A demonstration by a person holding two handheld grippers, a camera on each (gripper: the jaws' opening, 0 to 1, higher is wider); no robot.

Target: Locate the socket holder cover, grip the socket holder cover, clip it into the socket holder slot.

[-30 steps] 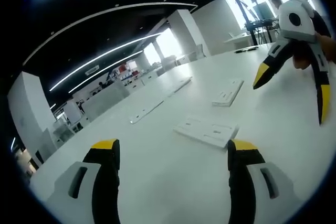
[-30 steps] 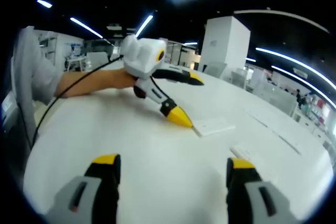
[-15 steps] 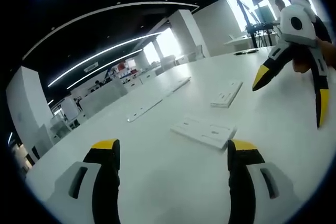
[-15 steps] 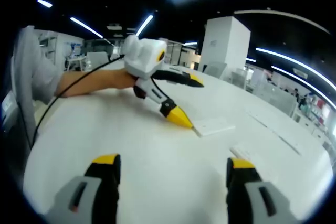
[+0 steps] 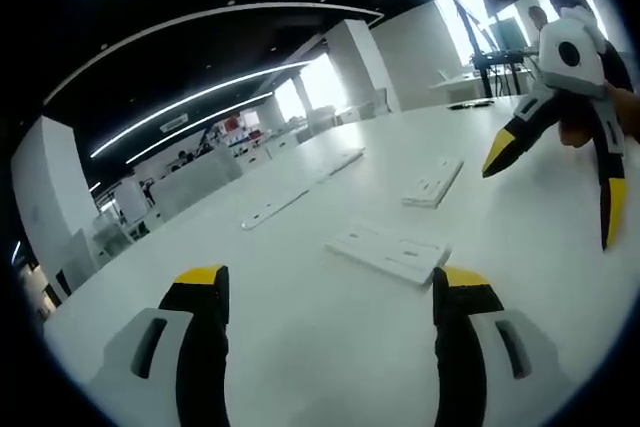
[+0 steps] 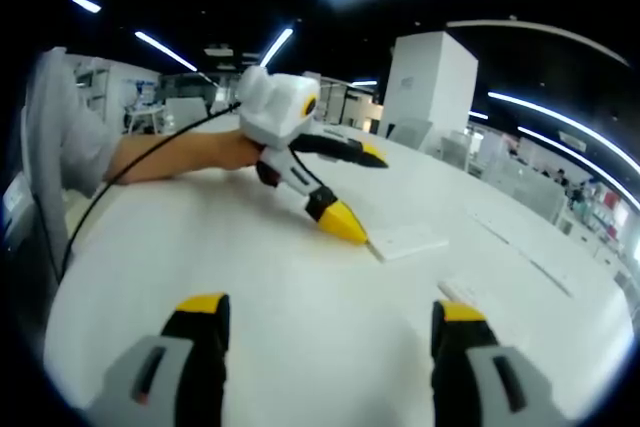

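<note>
A flat white plate with slots lies on the white table, just ahead of my left gripper, whose jaws stand open and empty. A second, narrower white piece lies farther off. I cannot tell which is the cover and which the holder. My right gripper hangs open above the table at the right. In the right gripper view my right gripper is open and empty. There the left gripper is open, its lower tip close to the white plate.
Two long white strips lie farther back on the table. A person's arm with a grey sleeve holds the left gripper, and a black cable trails from it. Desks and columns stand beyond the table.
The left gripper view has shifted slightly. The right gripper has drifted a little in that view. The pieces on the table lie where they were.
</note>
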